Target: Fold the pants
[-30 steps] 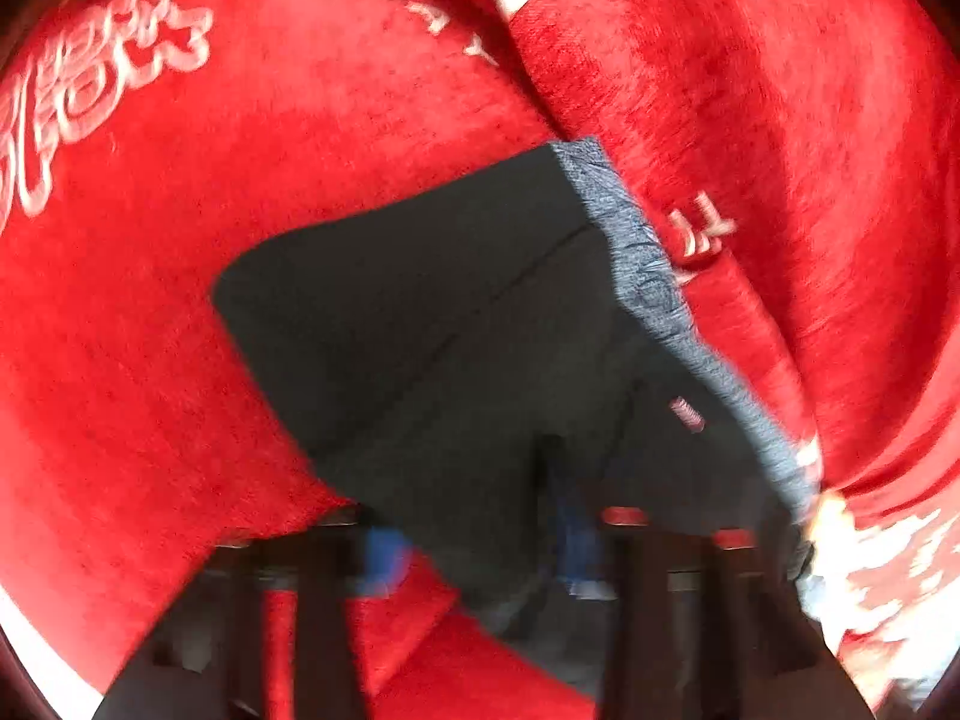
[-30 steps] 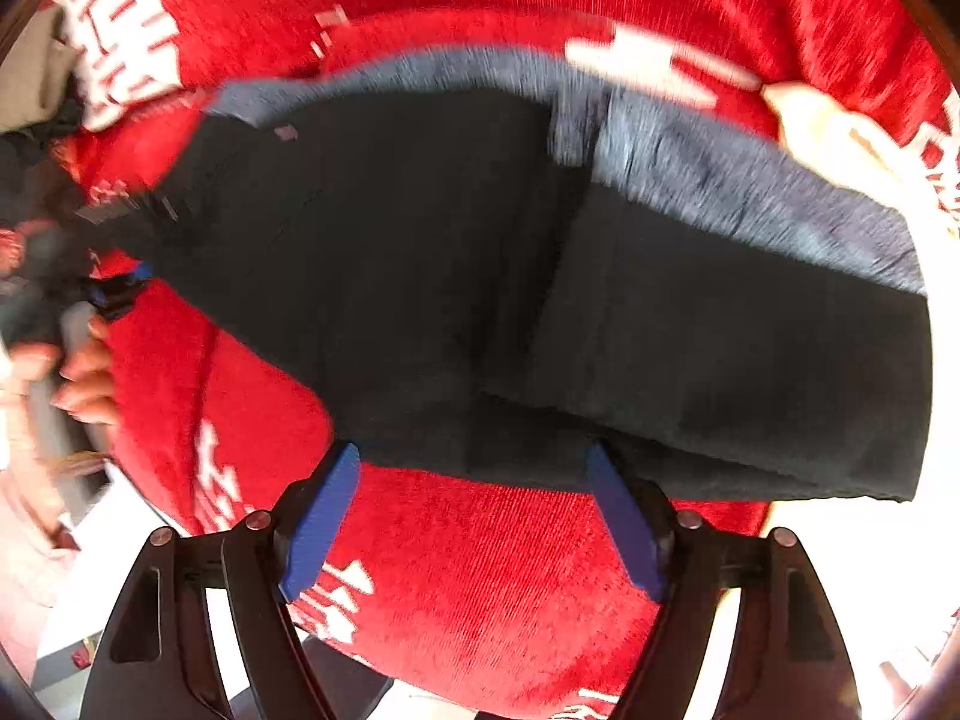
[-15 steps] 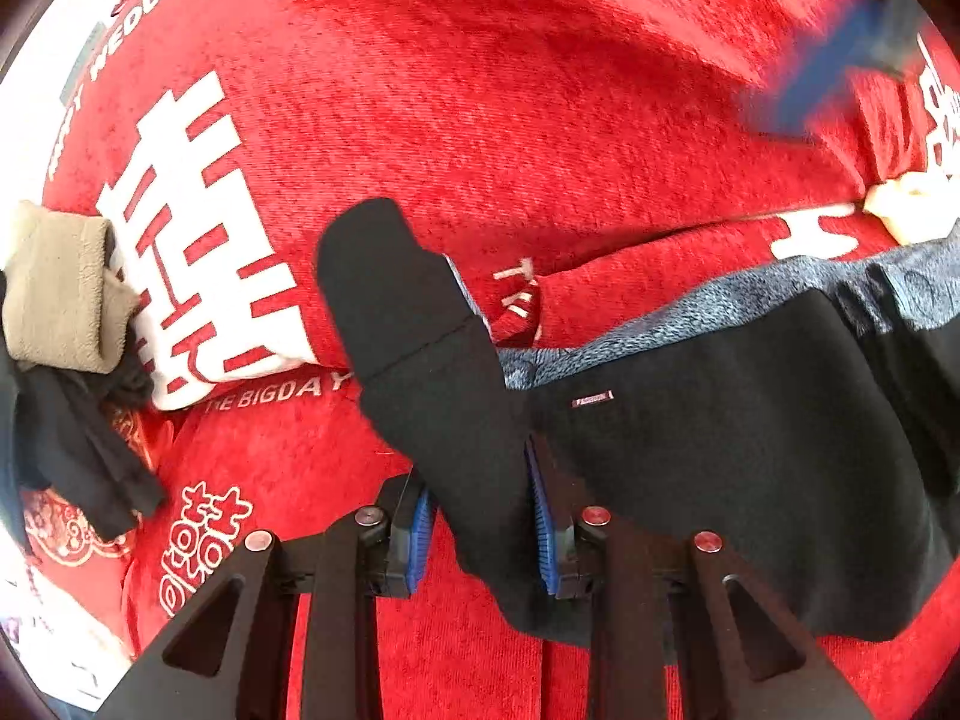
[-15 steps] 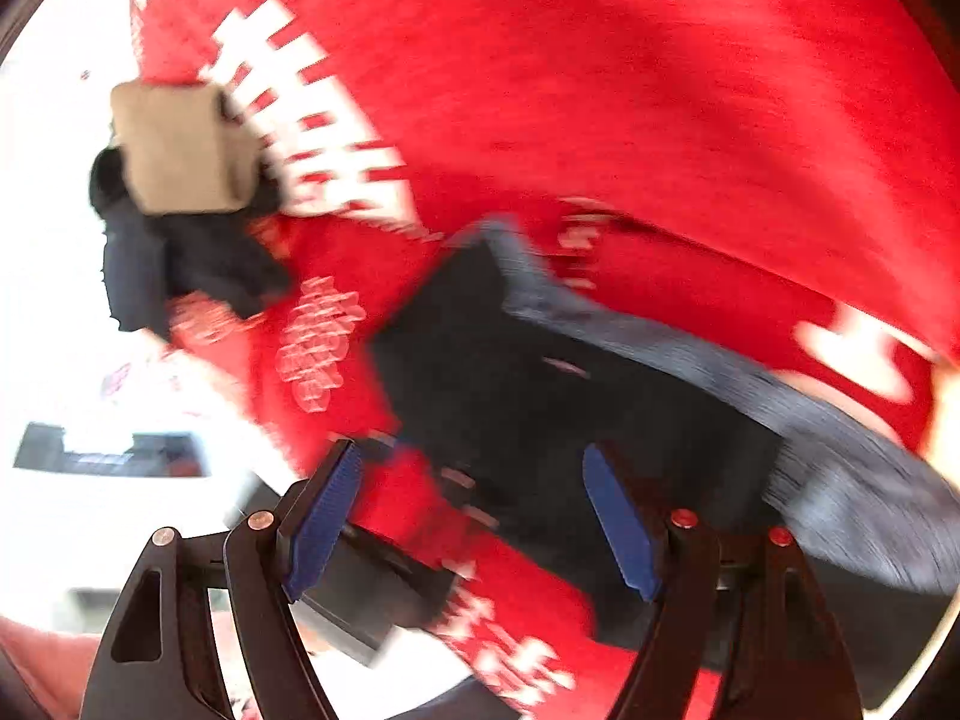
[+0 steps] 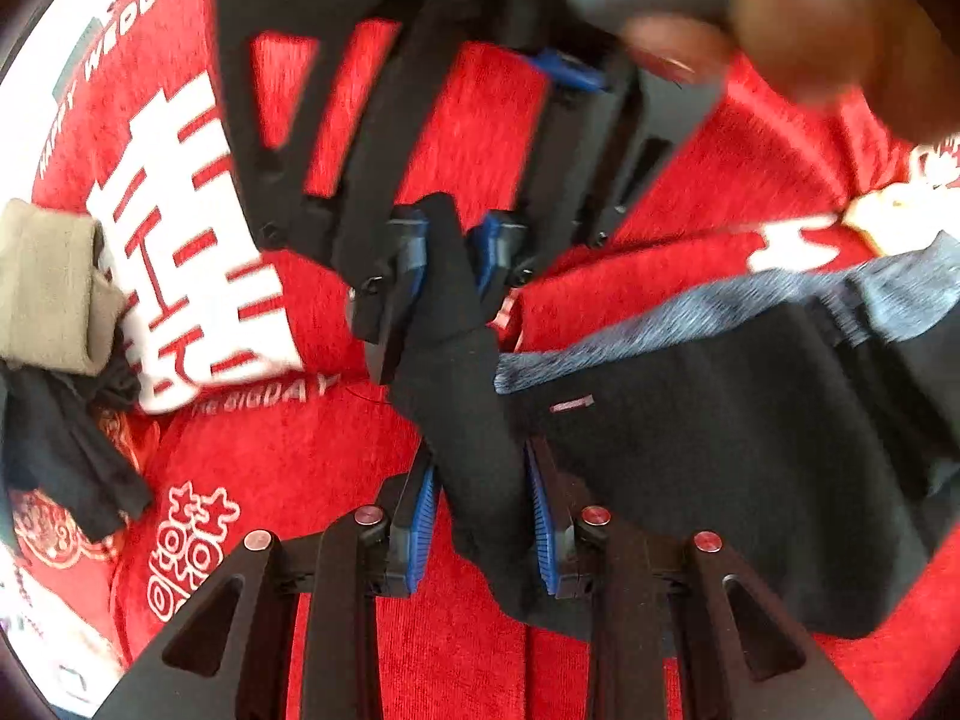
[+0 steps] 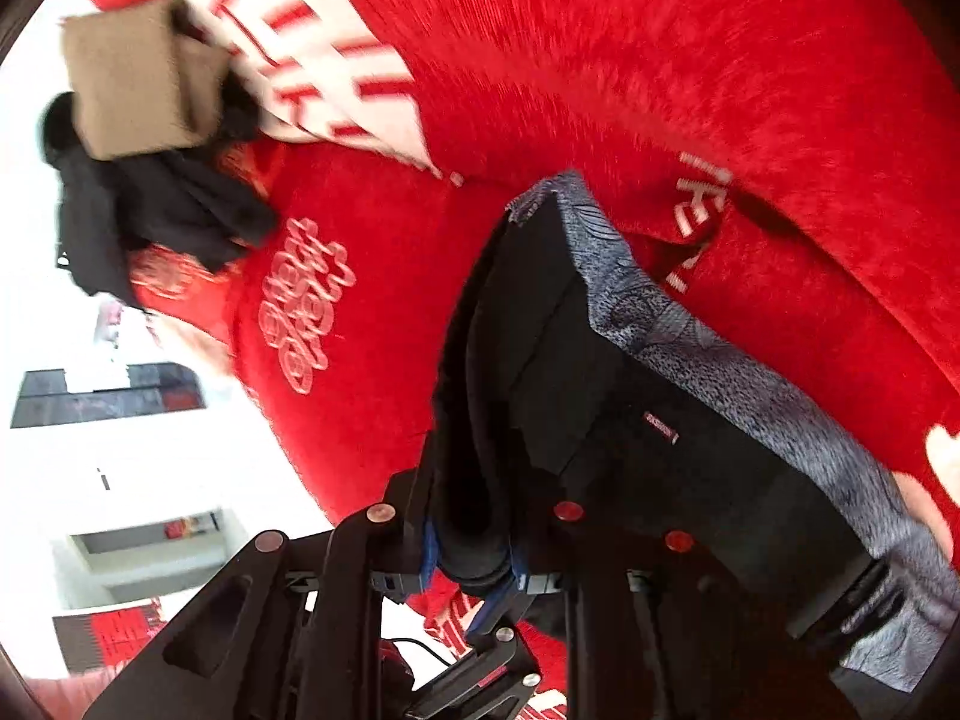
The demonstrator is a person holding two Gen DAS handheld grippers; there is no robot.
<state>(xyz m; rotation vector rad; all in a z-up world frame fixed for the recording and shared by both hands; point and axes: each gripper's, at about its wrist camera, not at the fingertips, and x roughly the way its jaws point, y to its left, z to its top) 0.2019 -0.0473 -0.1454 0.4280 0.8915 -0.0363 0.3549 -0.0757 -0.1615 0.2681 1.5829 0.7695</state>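
Observation:
Black pants with a grey waistband lie on a red blanket. At the bottom of the left wrist view my left gripper is shut on a narrow bunched strip of the pants' black cloth. My right gripper comes in from the top, facing it, and is shut on the far tip of that strip. In the right wrist view the right gripper pinches a black fold, with the pants and waistband spreading up and to the right.
A folded tan garment sits on a heap of dark clothes at the blanket's left edge. A person's hand holds the right gripper. Beyond the blanket's edge lies a bright white floor.
The right gripper, open half a second ago, has swung over in front of the left gripper and shut on the tip of the strip. The left gripper keeps its hold.

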